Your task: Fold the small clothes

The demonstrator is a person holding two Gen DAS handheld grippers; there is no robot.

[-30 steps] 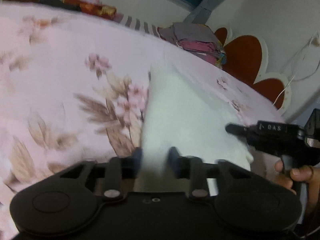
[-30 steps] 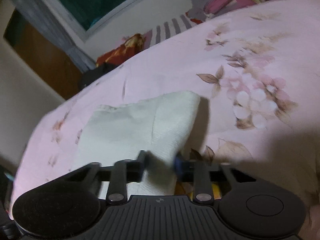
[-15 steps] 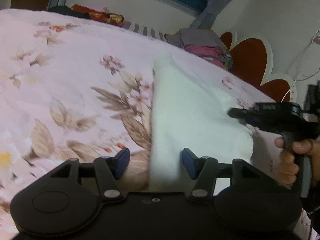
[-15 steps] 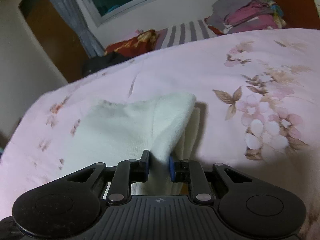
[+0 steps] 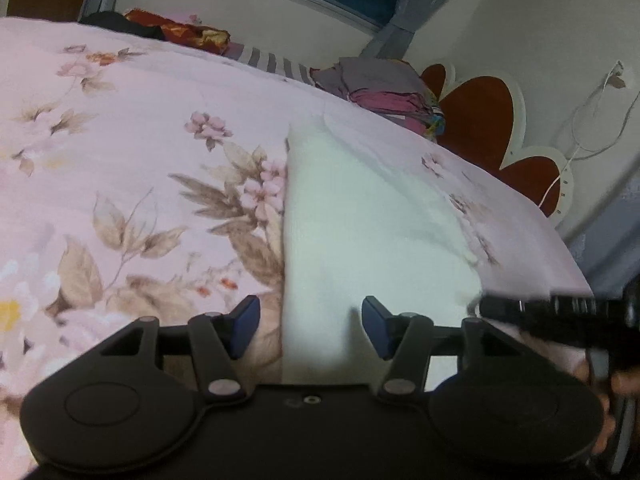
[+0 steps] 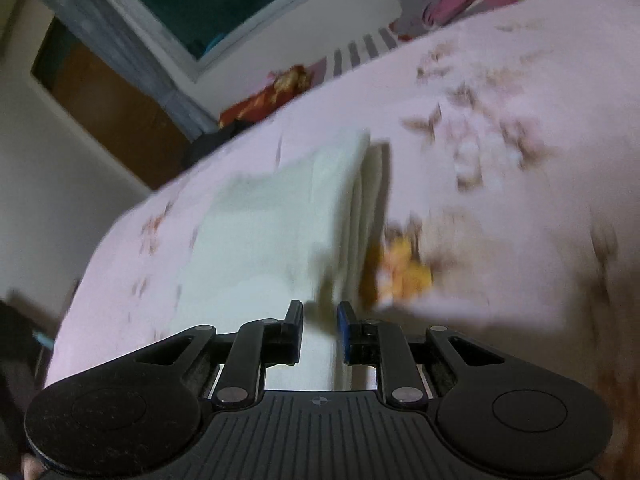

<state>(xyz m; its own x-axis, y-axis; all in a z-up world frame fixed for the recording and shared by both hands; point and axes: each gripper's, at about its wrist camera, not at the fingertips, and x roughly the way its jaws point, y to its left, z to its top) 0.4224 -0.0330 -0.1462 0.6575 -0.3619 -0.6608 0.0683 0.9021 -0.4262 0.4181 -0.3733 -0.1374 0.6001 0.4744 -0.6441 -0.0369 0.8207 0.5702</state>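
A small white knit garment (image 5: pixel 360 220) lies folded on the pink floral bedspread (image 5: pixel 120 160). My left gripper (image 5: pixel 310 328) is open, its blue pads on either side of the garment's near left edge, holding nothing. In the right wrist view the same garment (image 6: pixel 272 232) lies flat, blurred by motion. My right gripper (image 6: pixel 320 330) stands over its near edge with the jaws slightly parted; no cloth is pinched between them. The right gripper also shows in the left wrist view (image 5: pixel 560 316), at the garment's right corner.
A pile of folded grey and pink clothes (image 5: pixel 384 88) sits at the far side of the bed by a red and white headboard (image 5: pixel 480 120). A red patterned cloth (image 5: pixel 180 32) and a striped one lie under the window. The bed's edge drops off at the right.
My left gripper opened and let go of the garment. My right gripper loosened its pinch and the raised fold dropped flat. The right view is now swinging.
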